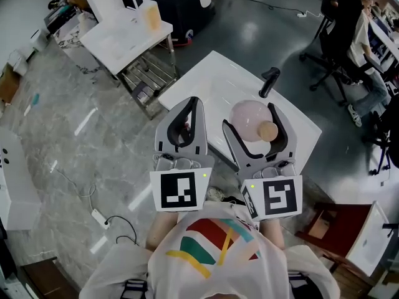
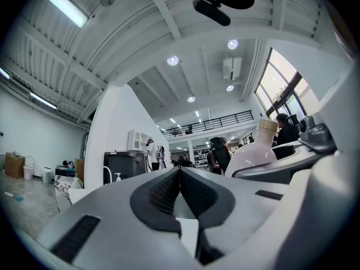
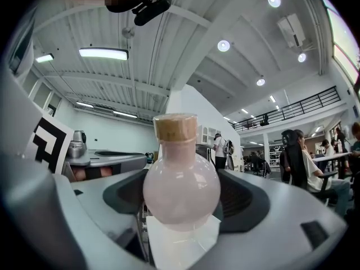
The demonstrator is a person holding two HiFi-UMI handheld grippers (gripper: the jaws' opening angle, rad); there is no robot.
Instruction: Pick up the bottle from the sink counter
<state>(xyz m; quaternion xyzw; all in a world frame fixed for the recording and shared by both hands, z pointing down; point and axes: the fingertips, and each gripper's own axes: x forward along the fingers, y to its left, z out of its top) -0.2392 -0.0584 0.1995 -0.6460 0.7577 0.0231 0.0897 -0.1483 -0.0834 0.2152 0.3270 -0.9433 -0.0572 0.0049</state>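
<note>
A round pale-pink bottle (image 1: 248,119) with a cork stopper (image 1: 268,130) is held above the white sink counter (image 1: 206,80), with my right gripper (image 1: 249,117) shut on its belly. In the right gripper view the bottle (image 3: 181,187) stands upright between the two dark pads, cork on top, clear of the counter. To the left of the right one, my left gripper (image 1: 191,101) is shut, its fingers meeting at the tips with nothing between them (image 2: 180,172). The left gripper view catches the bottle (image 2: 253,151) at the right.
A black faucet (image 1: 269,81) stands at the counter's far side. A white table (image 1: 121,36) with a pump bottle (image 1: 151,14) and a wire rack (image 1: 149,73) lie up left. People sit on office chairs at the upper right (image 1: 355,36). A power strip (image 1: 100,217) lies on the floor.
</note>
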